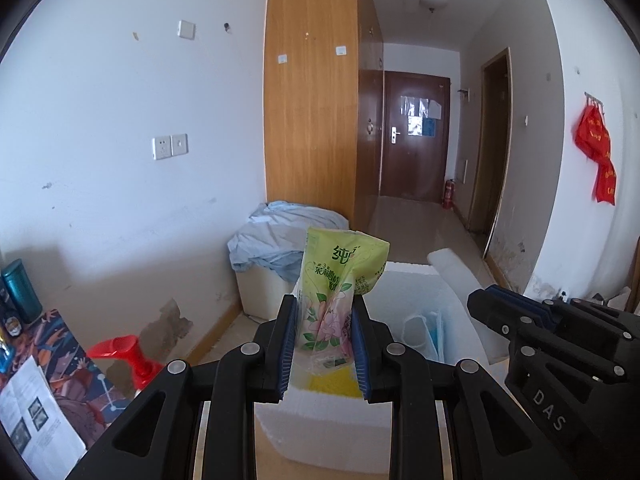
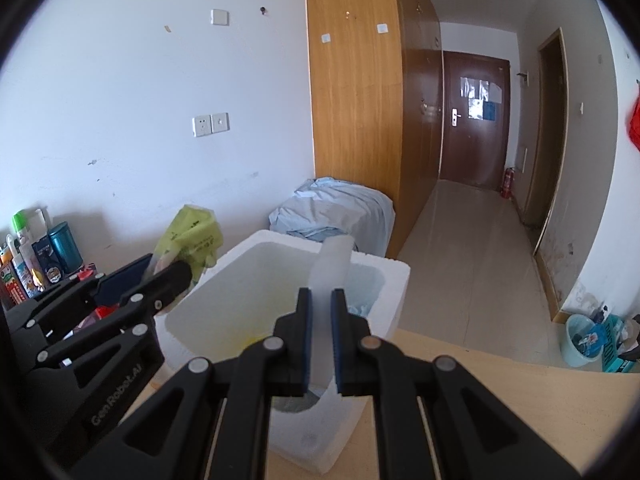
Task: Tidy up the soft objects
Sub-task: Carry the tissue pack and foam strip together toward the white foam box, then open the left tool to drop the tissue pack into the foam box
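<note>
Packet (image 1: 340,280): lime green top with green print, pink flowers and green leaves lower, clear bottom. Claws black, blue pads: left claw (image 1: 324,344), right claw (image 2: 320,340). Slab (image 2: 330,276) in right claw: white, translucent-looking. Box (image 2: 392,280): white foam, yellow patch inside, pale blue items inside, maybe masks. Surface (image 2: 500,400): light wood. Cloth (image 1: 276,240): pale blue. Stool (image 1: 124,356): red. Mat (image 1: 68,356): dark blue, orange-red cartoon pattern. Wardrobe (image 1: 312,100): orange wood grain. Door (image 1: 416,136): dark brown. Wall hanging (image 1: 596,148): red, gold lettering. Bin (image 2: 580,340): light blue. Cup (image 1: 20,292): teal.
</note>
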`<state>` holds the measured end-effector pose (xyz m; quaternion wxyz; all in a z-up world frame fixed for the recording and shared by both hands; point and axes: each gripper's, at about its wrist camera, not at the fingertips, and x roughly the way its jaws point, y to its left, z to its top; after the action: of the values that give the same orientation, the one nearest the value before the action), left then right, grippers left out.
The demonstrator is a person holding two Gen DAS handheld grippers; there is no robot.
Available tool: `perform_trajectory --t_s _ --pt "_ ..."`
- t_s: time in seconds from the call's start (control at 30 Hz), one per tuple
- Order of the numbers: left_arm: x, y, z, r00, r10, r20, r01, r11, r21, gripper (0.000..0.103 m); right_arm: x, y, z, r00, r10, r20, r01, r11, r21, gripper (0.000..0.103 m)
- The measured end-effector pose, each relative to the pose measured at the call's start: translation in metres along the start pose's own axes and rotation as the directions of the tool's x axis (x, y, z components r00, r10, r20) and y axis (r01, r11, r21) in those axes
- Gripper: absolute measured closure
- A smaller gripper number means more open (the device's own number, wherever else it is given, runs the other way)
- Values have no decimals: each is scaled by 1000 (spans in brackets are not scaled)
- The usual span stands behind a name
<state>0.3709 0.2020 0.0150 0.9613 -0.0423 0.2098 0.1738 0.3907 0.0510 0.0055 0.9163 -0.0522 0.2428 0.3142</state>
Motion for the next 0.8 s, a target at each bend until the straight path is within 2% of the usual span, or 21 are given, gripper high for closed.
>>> perform_trajectory --t_s 0.47,0.8 --pt "32 -7 -1 999 24 -24 -23 1000 3 76 16 -5 4 1000 -2 -23 2 1000 -2 92" --pt "44 -20 -3 999 6 -46 -4 999 34 76 23 -9 7 999 -15 -37 15 1000 6 92"
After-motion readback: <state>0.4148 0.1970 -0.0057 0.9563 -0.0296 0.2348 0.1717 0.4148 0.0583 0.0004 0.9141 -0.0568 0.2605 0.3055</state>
